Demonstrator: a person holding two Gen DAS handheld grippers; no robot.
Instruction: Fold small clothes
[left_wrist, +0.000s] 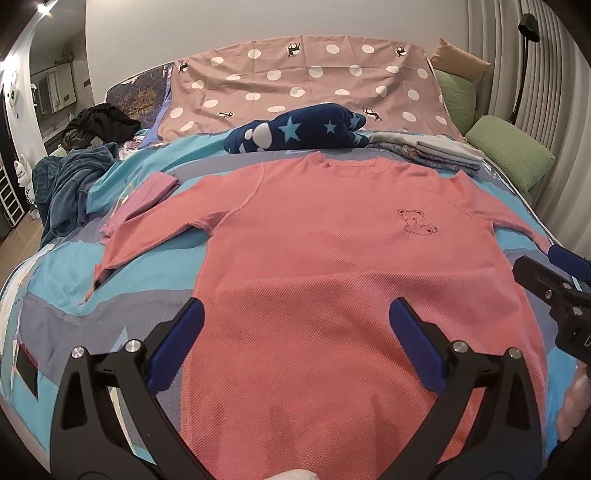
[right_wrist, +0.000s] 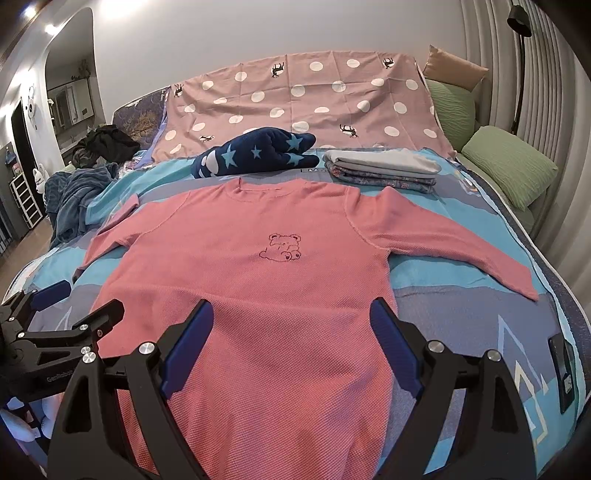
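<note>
From the left wrist, the pink shirt (left_wrist: 314, 240) is seen spread flat on the bed (left_wrist: 74, 266), its hem between the left gripper (left_wrist: 297, 317)'s parted, empty fingers (left_wrist: 194, 317).

From the right wrist, the right gripper (right_wrist: 291, 319) is likewise held apart over the hem. Only here is the shirt's far sleeve seen whole; folded clothes (right_wrist: 380, 166) lie beyond the collar.

I am looking at a bed (right_wrist: 480, 295) in a blue and grey patterned cover. A pink long-sleeved shirt (right_wrist: 258, 295) is lying flat at the frame's centre, sleeves spread. Above it, a navy star-print bundle (right_wrist: 258, 153) and a folded stack (right_wrist: 384, 168) are sitting side by side. A polka-dot sheet (right_wrist: 314, 103) is covering the top; green pillows (right_wrist: 509, 162) are resting upper right, a dark blue blanket (right_wrist: 77, 195) at left.
</note>
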